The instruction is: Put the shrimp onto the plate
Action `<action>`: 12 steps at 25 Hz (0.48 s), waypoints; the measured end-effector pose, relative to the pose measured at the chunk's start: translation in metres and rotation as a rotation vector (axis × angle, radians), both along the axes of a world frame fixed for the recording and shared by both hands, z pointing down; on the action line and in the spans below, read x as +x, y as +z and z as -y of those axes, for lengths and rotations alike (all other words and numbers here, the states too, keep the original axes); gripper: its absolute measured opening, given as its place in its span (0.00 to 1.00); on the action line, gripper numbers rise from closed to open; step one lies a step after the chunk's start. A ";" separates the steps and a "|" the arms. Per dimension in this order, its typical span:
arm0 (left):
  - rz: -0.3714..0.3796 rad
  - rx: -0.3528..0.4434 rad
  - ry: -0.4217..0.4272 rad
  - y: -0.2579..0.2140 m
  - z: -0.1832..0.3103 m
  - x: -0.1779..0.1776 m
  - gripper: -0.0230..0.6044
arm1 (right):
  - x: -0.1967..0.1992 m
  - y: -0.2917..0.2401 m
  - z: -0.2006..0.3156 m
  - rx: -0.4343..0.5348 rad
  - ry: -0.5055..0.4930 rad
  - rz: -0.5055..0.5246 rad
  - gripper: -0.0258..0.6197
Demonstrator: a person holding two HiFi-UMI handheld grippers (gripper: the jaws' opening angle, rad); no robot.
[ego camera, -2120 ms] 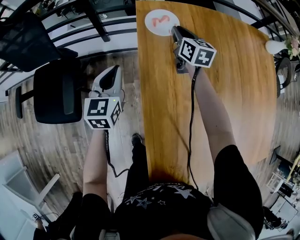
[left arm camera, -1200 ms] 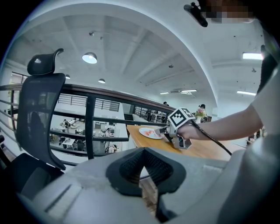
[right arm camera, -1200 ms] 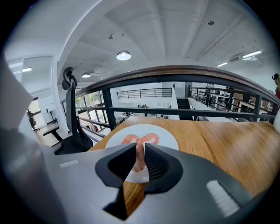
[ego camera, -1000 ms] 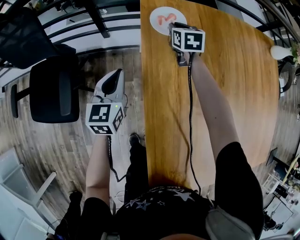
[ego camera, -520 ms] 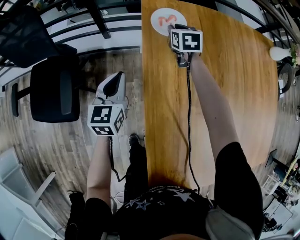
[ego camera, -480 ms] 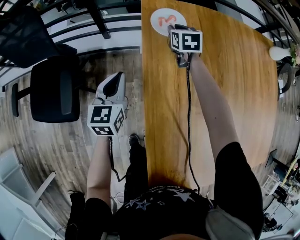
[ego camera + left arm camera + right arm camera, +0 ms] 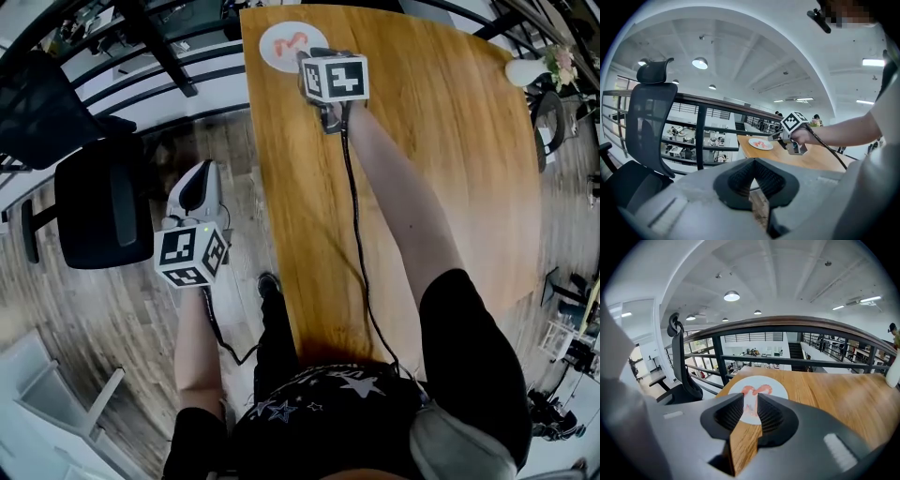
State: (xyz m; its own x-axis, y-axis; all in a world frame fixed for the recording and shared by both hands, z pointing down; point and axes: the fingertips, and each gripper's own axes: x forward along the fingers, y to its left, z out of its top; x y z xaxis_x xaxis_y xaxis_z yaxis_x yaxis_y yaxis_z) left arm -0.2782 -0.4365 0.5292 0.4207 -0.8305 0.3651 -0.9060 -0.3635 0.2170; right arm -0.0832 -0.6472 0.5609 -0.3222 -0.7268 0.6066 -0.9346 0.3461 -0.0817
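Right tongs (image 7: 750,404): jaws just been opening, now apart w/ nothing btwn them. Beyond tips, pink shrimp (image 7: 757,391) lies on white plate (image 7: 777,389) near far left corner of wood counter (image 7: 829,390). Black chair (image 7: 683,369) & railing (image 7: 797,362) behind

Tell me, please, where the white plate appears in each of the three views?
Head view: plate at the top, left of centre, on the far corner of the table.
Left gripper view: plate small, near mid-frame, at the table's left end.
Right gripper view: plate large, centre, slightly low.
Shared landmark: the wooden table under the plate.
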 end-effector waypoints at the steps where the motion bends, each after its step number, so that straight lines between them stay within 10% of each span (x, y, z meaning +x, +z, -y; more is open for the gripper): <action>1: -0.002 0.004 -0.002 -0.004 -0.003 0.001 0.04 | -0.001 -0.004 -0.005 0.001 -0.006 0.003 0.18; 12: 0.003 0.050 0.013 -0.054 -0.044 0.013 0.04 | -0.008 -0.058 -0.066 0.022 -0.049 0.067 0.17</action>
